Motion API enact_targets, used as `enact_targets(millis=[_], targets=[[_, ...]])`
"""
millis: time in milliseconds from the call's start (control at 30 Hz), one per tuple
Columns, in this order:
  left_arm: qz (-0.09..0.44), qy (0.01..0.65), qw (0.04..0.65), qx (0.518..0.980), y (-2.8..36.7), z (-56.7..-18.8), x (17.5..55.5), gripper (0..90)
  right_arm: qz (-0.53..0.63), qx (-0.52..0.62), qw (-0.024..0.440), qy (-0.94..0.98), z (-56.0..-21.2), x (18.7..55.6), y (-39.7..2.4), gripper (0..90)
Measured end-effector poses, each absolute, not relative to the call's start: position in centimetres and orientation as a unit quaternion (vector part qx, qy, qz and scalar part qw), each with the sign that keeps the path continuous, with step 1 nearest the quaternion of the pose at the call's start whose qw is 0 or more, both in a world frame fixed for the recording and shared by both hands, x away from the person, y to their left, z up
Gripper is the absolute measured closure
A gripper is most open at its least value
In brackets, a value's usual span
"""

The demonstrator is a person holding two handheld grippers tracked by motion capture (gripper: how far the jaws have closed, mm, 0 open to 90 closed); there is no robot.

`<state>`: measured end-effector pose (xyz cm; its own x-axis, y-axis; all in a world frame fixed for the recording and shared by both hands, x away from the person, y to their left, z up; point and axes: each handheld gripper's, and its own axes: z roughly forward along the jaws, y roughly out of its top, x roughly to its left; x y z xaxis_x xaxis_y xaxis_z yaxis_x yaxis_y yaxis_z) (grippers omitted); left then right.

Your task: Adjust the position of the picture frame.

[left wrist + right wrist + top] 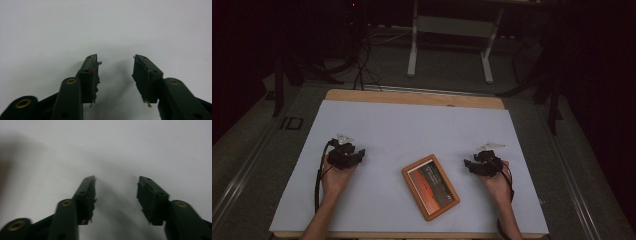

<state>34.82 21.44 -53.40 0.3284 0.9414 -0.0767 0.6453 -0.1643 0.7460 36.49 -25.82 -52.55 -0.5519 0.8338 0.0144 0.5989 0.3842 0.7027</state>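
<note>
An orange-framed tablet-like slab [430,186] with a dark reddish face lies flat on the white table cover [412,130], near the front edge, turned at an angle. My left gripper [352,154] rests on the cover to the slab's left, held by a hand. In the left gripper view its jaws stand apart over bare white surface, so my left gripper [116,61] is open and holds nothing. My right gripper [472,164] sits just right of the slab. Its jaws are spread in the right gripper view too, and my right gripper [116,181] is open and empty.
A strip of wooden table edge [412,96] shows beyond the cover's far side. A white metal stand [452,30] and dark cables [362,70] occupy the floor behind the table. The surroundings are dim.
</note>
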Motion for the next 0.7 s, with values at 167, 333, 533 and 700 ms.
enact_targets(millis=[167, 333, 533, 700], targets=[[0.193, 0.495, 0.372, 0.761, 20.7, -52.2, 34.1, 57.8, 0.345, 0.423, 0.16, 0.823, -51.9, 36.0, -25.4, 59.4], [0.184, 0.471, 0.386, 0.771, 20.1, -51.4, 33.6, 57.8, 0.354, 0.409, 0.149, 0.828, -51.4, 35.7, -25.0, 59.6], [0.125, 0.447, 0.421, 0.779, 19.6, -50.2, 33.3, 66.3, 0.365, 0.372, 0.128, 0.843, -51.0, 35.2, -24.3, 56.5], [0.099, 0.415, 0.431, 0.795, 18.5, -49.4, 32.9, 72.3, 0.368, 0.356, 0.124, 0.85, -50.7, 34.9, -23.7, 56.4]])
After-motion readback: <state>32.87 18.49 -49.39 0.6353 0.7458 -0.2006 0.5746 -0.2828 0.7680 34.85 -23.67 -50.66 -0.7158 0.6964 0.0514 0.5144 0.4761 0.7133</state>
